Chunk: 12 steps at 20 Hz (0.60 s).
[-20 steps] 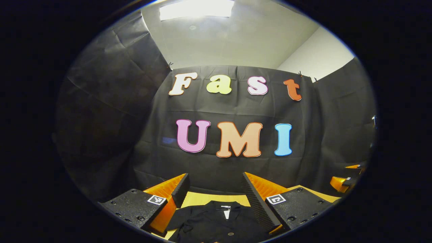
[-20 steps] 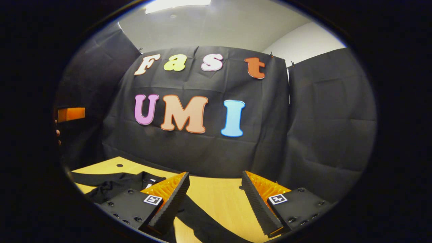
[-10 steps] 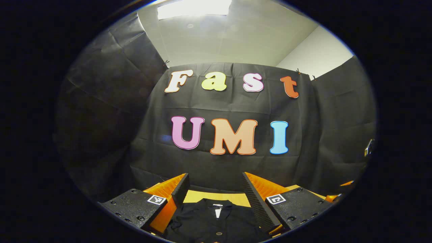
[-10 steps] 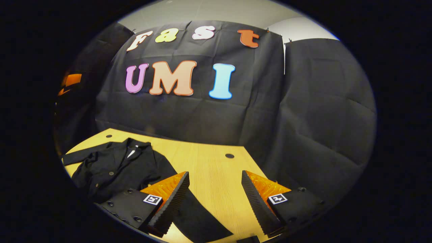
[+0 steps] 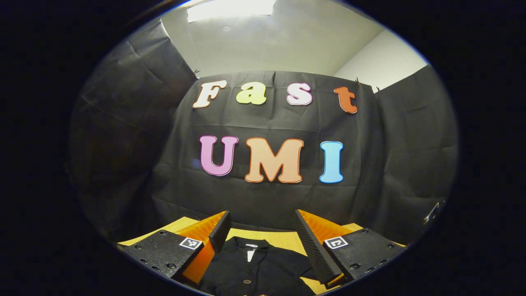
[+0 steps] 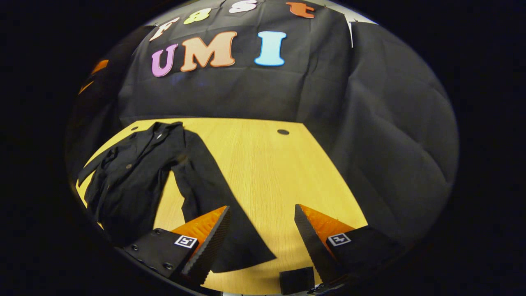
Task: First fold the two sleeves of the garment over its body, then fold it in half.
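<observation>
The left gripper [image 5: 263, 238], jaws spread, frames the jacket's [image 5: 254, 267] collar; the right gripper [image 6: 261, 234], also spread, shows the long sleeve [image 6: 213, 197] across the table [image 6: 267, 164].

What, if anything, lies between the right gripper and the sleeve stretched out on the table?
Nothing visible does. In the right gripper view the right gripper is open above the bare wooden table, and the black garment's sleeve runs toward it unobstructed. A small dark block sits at the table's near edge, off the sleeve.
</observation>
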{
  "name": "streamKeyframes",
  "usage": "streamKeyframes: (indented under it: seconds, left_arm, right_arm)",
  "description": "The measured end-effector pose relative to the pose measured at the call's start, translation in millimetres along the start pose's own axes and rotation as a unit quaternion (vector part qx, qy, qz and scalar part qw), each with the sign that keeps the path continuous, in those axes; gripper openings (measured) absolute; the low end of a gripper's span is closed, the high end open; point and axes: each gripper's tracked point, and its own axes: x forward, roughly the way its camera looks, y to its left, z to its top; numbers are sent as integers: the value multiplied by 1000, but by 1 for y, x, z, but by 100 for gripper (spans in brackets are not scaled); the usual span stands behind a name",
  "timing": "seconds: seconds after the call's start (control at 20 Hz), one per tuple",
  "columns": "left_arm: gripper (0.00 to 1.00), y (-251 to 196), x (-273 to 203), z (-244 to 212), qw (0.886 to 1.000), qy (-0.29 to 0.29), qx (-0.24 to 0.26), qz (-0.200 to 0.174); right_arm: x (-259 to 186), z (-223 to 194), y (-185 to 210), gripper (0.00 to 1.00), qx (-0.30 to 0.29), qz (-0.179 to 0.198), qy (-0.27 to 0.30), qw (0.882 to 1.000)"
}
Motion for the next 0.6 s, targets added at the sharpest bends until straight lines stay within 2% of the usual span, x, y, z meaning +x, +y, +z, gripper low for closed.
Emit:
streamKeyframes:
  seconds: [0.3,0.6]
  left_arm:
    - [92,-14,-1,-2,1000,2,10,6]
    - [92,-15,0,-1,1000,2,21,10]
  right_arm:
    - [14,-55,8,99,7,36,77,996]
    - [18,-84,20,99,16,63,119,991]
